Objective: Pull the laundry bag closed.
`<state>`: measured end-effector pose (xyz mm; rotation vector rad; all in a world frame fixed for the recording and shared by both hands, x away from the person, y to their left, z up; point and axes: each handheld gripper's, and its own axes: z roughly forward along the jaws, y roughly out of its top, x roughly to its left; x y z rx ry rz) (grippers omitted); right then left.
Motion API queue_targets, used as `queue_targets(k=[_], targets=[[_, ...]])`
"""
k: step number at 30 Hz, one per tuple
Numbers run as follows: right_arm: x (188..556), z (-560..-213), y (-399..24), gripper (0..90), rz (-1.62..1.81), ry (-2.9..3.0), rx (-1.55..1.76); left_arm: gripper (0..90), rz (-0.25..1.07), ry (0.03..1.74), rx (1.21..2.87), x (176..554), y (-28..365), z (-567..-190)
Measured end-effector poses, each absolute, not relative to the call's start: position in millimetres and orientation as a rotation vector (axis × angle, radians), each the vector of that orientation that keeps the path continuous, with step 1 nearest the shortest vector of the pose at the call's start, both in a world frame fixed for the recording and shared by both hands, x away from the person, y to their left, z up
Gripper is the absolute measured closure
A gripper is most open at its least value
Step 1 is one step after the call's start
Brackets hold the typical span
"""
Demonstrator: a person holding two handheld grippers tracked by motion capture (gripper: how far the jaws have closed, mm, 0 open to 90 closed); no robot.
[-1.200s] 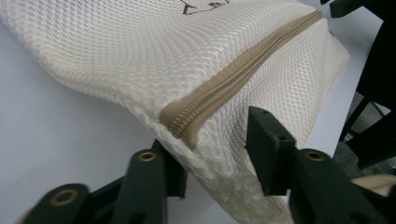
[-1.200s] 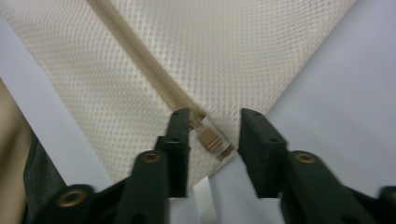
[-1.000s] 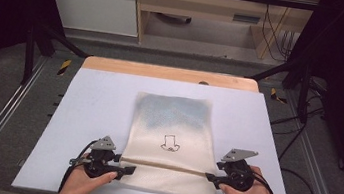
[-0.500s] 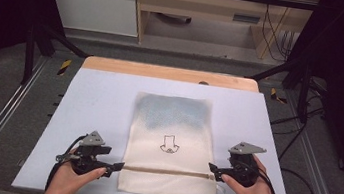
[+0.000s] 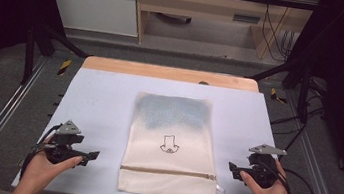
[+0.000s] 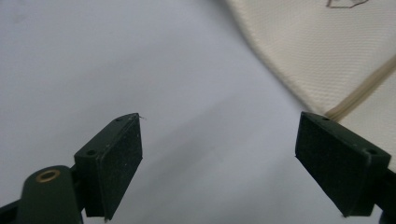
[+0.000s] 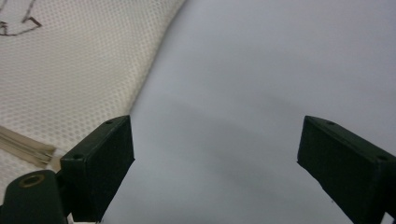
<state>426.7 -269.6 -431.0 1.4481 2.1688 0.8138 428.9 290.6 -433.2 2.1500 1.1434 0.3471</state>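
Change: both hand-held grippers have pulled outward off the bag's [image 5: 171, 147] sides.
Left hand-held gripper [image 5: 85, 155]: wide, empty.
Right hand-held gripper [image 5: 234, 170]: wide, empty.
Bag: flat mid-counter [image 5: 99, 97], zipper [image 5: 168, 172] near.
Meaning: likely released, smoothing done.

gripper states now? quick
Left gripper: open, holding nothing, beside the cream mesh zip bag.
Right gripper: open, holding nothing, off the bag's other edge.

Pale table [image 5: 104, 98]; mesh zip bag [image 5: 171, 147] flat on it.
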Motion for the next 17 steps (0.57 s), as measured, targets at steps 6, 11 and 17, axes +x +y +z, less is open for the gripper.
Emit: queue_targets(k=[6, 11, 17], targets=[[419.9, -438.7, -283.0, 10.3, 0.794, 2.147, 1.496, 13.8, 0.422, 1.195, 2.165, 430.2, 311.2, -435.5], [411.9, -445.6, -291.3, 9.9, 0.795, 2.136, 1.517, 11.6, 0.467, 1.242, 2.156, 429.8, 321.2, -437.4], [409.1, -452.5, -294.6, 8.6, 0.798, 2.081, 1.540, 5.6, 0.470, 1.191, 2.168, 432.5, 313.1, -442.2]])
